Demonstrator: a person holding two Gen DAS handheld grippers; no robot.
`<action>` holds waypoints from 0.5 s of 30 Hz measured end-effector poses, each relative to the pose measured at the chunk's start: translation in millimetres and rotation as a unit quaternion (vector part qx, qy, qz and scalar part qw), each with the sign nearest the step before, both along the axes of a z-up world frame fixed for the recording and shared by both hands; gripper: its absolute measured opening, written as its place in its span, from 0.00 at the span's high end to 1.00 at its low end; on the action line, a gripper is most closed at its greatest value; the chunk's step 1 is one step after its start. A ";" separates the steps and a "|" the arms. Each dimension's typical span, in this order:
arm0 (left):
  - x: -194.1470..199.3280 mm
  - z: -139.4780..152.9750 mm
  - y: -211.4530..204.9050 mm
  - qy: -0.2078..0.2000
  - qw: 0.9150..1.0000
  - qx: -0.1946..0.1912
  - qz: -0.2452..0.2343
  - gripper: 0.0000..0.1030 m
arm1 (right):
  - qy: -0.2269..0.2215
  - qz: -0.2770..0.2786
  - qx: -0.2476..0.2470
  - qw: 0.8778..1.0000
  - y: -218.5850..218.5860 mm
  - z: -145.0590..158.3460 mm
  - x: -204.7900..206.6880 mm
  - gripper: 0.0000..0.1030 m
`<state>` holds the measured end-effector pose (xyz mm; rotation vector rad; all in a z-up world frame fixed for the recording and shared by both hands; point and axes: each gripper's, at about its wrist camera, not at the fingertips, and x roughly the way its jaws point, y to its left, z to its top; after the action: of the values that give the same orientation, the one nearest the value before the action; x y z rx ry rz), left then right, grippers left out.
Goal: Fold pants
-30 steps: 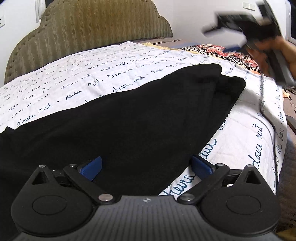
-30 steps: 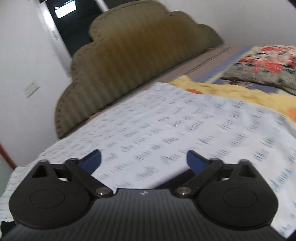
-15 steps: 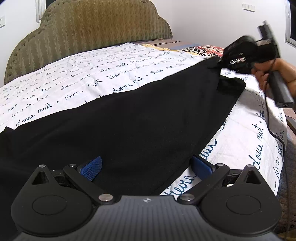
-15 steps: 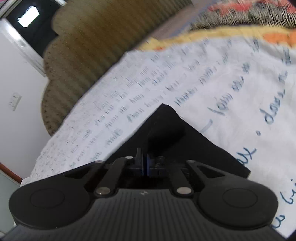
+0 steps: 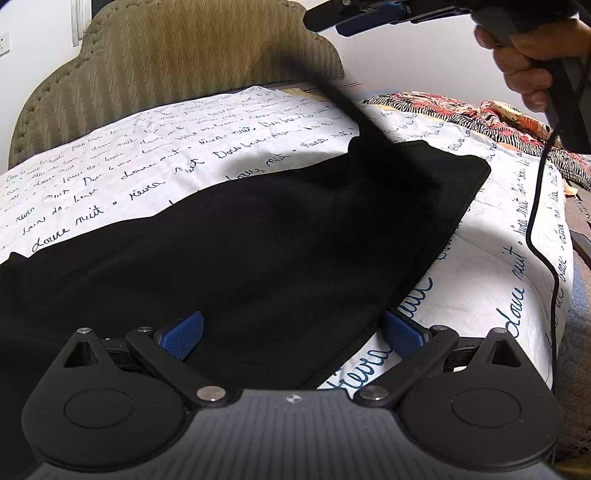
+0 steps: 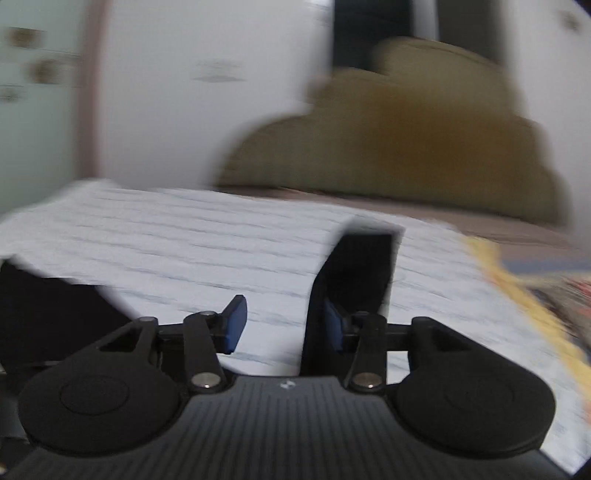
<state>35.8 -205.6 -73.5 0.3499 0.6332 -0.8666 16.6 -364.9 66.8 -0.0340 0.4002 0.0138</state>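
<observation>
1. The pants are spread on the sheet of the bed, their long axis running from the left gripper at the near edge away toward the far right, where the far end lies folded back into a blunt edge.
2. The left gripper is held low over the near end; its jaws are spread wide, with one pad over the black cloth, the other over the sheet just past the hem, and nothing pinched.
3. The right gripper is seen high above the far end, held by a hand. In its own blurred view its jaws are part open, and a black strip lies against the right-hand pad; whether it is still gripped cannot be told.
4. A blurred dark streak runs from the right gripper down to the far end of the pants.
5. The left gripper is judged nearer to the cloth; the near hem lies straight ahead of and between its jaws.
6. Against half a second earlier: the right jaws were then pressed shut on the far end, low at the cloth; they have just been opening, and the gripper is now raised. The left gripper is unchanged.
</observation>
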 end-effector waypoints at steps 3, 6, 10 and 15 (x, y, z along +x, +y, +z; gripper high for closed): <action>-0.2 0.0 0.3 0.000 1.000 0.000 0.000 0.00 | -0.016 -0.054 0.036 0.998 -18.0 -0.2 2.9 0.63; -0.2 0.0 0.9 0.000 1.000 -0.002 -0.001 0.00 | 0.012 -0.120 0.097 0.988 -66.9 -20.6 4.6 0.66; -0.5 0.2 1.2 0.000 1.000 -0.002 -0.001 0.00 | 0.060 -0.110 0.117 0.985 -88.5 -52.9 3.3 0.67; -0.8 0.4 1.4 0.000 1.000 -0.002 -0.001 0.00 | 0.109 0.019 0.078 0.991 -37.9 -68.2 28.8 0.69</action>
<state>35.0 -204.2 -73.1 0.3470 0.6310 -0.8689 45.4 -402.8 -1.4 0.1144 0.6168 0.0863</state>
